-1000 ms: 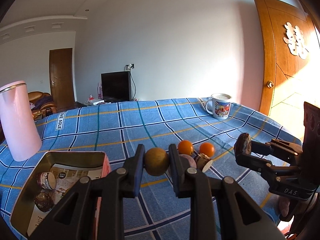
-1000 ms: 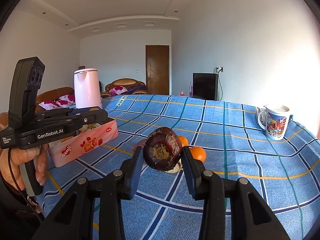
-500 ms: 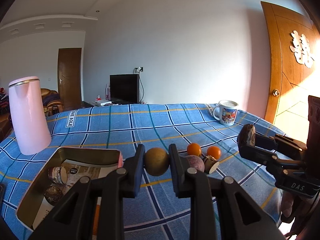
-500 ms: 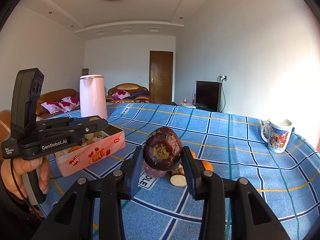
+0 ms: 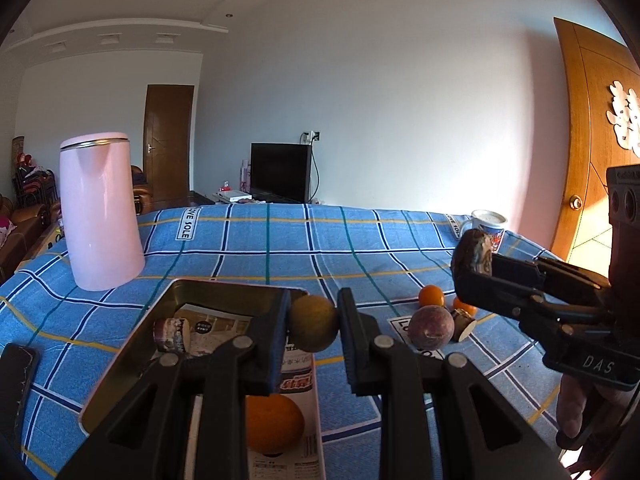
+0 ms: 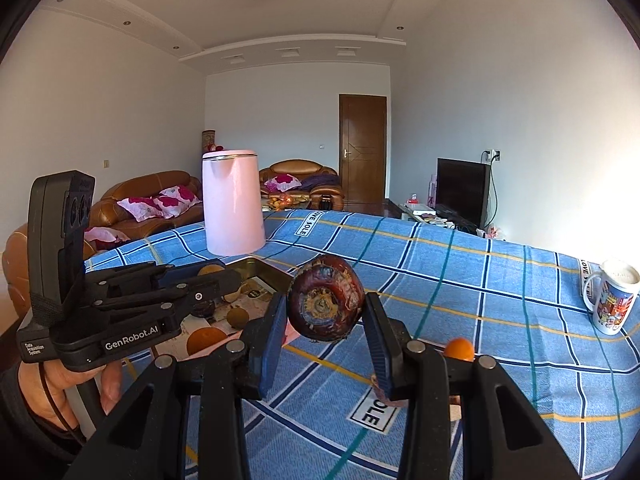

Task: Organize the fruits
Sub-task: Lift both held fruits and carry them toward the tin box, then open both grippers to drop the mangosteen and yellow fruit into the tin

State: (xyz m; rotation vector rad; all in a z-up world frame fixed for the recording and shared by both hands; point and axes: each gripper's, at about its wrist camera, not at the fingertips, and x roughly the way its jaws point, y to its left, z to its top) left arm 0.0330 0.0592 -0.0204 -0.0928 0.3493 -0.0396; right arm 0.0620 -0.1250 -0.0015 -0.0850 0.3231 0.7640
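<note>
Blue checked counter (image 5: pixel 248 248): tin (image 5: pixel 132 344) holds some fruit; each claw, left (image 5: pixel 313 322) and right (image 6: pixel 325 312), pinches one more; several wait outside.

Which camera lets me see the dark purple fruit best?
The right wrist view: the dark purple fruit sits big and centred, squeezed in the right gripper, so you can see its round end and rough skin. The left wrist view shows the same fruit only small, from the side, at the right edge of the picture.
</note>
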